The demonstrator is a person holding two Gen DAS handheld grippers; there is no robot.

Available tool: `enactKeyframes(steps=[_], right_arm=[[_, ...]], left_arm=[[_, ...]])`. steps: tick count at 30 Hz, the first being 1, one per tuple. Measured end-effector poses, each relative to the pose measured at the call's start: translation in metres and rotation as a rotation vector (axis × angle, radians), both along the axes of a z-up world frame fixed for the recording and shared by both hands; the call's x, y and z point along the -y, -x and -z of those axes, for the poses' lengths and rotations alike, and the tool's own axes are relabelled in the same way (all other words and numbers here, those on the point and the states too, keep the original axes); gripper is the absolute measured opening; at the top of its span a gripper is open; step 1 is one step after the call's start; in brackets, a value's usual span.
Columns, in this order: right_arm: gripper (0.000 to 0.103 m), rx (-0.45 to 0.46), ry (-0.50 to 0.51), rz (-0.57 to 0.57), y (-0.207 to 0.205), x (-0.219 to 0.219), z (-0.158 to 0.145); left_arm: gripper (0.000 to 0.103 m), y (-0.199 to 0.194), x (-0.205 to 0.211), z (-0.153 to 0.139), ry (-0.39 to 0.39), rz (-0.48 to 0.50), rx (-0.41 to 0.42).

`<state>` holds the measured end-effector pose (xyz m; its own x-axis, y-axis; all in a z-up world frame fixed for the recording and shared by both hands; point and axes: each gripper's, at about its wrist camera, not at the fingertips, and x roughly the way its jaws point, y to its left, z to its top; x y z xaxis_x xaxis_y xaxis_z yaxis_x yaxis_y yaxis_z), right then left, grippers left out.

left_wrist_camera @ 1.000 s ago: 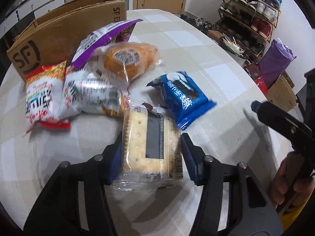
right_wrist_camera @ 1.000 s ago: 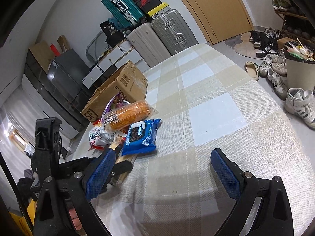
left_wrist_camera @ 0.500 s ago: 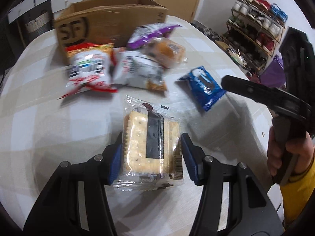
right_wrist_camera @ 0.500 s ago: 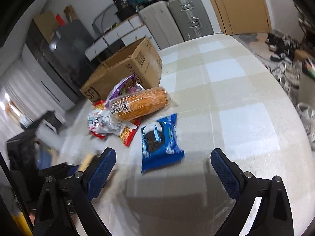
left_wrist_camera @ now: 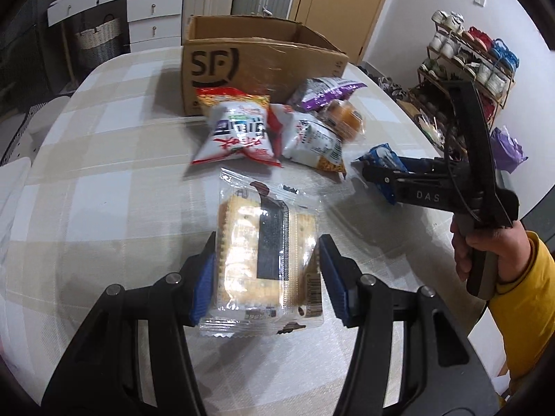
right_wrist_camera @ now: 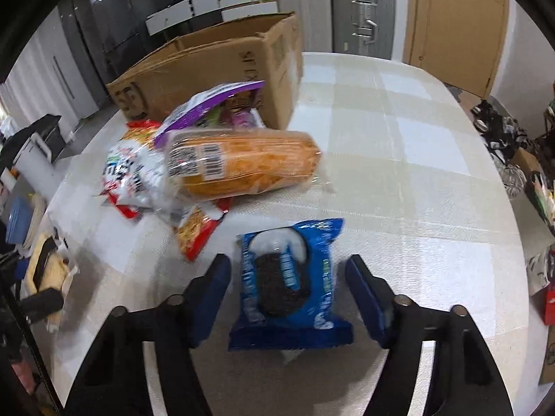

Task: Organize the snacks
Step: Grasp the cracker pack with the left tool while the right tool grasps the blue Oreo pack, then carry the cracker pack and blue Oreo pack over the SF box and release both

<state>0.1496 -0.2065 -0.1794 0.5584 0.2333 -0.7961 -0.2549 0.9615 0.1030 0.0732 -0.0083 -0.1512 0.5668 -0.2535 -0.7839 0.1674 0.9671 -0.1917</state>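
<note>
From the left wrist: the left gripper (left_wrist_camera: 266,274) pinches a clear-wrapped cracker packet (left_wrist_camera: 265,256) by its two long sides, blue pads pressed flat against the wrapper, apparently so the stiff biscuits inside take the squeeze. The packet is held over the checked table (left_wrist_camera: 104,187), short of the cardboard box (left_wrist_camera: 256,66) that stands open at the far edge and looks like where the snacks are headed. In front of the box lies a heap: a red-and-white chip bag (left_wrist_camera: 239,131), a white noodle-snack bag (left_wrist_camera: 312,140), a purple pouch (left_wrist_camera: 324,92) and an orange bread roll (left_wrist_camera: 343,119). At right, the person's hand (left_wrist_camera: 485,242) aims the other tool at a blue packet.

From the right wrist: the right gripper (right_wrist_camera: 288,291) is spread, its fingers standing either side of the blue cookie pack (right_wrist_camera: 289,277) with a gap on both sides; nothing is pinched yet. The pack lies flat on the table, just apart from the heap, which probably makes it the easy next pick. The wrapped roll rests atop the bags, against the box's near wall.
</note>
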Motion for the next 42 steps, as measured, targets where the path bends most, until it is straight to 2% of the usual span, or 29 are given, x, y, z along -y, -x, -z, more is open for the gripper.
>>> enactKeyframes(steps=[1, 3, 7, 14, 22, 25, 34, 42], right_arm=[[0.051, 0.002, 0.009, -0.005, 0.001, -0.001, 0.0], [0.047, 0.009, 0.047, -0.004, 0.003, -0.003, 0.0], [0.046, -0.003, 0.004, 0.02, 0.009, 0.004, -0.001], [0.046, 0.051, -0.039, 0.006, 0.034, 0.002, -0.022], [0.046, 0.147, -0.129, -0.037, 0.083, -0.011, -0.065], [0.046, 0.184, -0.156, -0.058, 0.099, -0.018, -0.082], [0.046, 0.301, -0.216, -0.133, 0.153, -0.041, -0.135], [0.046, 0.421, -0.25, -0.192, 0.203, -0.052, -0.181]], left_arm=[[0.052, 0.001, -0.002, -0.001, 0.003, -0.003, 0.001], [0.052, 0.014, -0.015, -0.005, 0.012, -0.007, 0.006], [0.052, 0.024, -0.02, -0.007, 0.02, -0.015, 0.016], [0.052, 0.044, -0.032, -0.021, 0.031, -0.034, 0.054], [0.052, 0.069, -0.035, -0.045, 0.026, -0.039, 0.112], [0.052, 0.085, -0.042, -0.059, 0.042, -0.082, 0.159], [0.052, 0.121, -0.051, -0.099, 0.059, -0.096, 0.237], [0.052, 0.158, -0.07, -0.142, 0.124, -0.142, 0.324]])
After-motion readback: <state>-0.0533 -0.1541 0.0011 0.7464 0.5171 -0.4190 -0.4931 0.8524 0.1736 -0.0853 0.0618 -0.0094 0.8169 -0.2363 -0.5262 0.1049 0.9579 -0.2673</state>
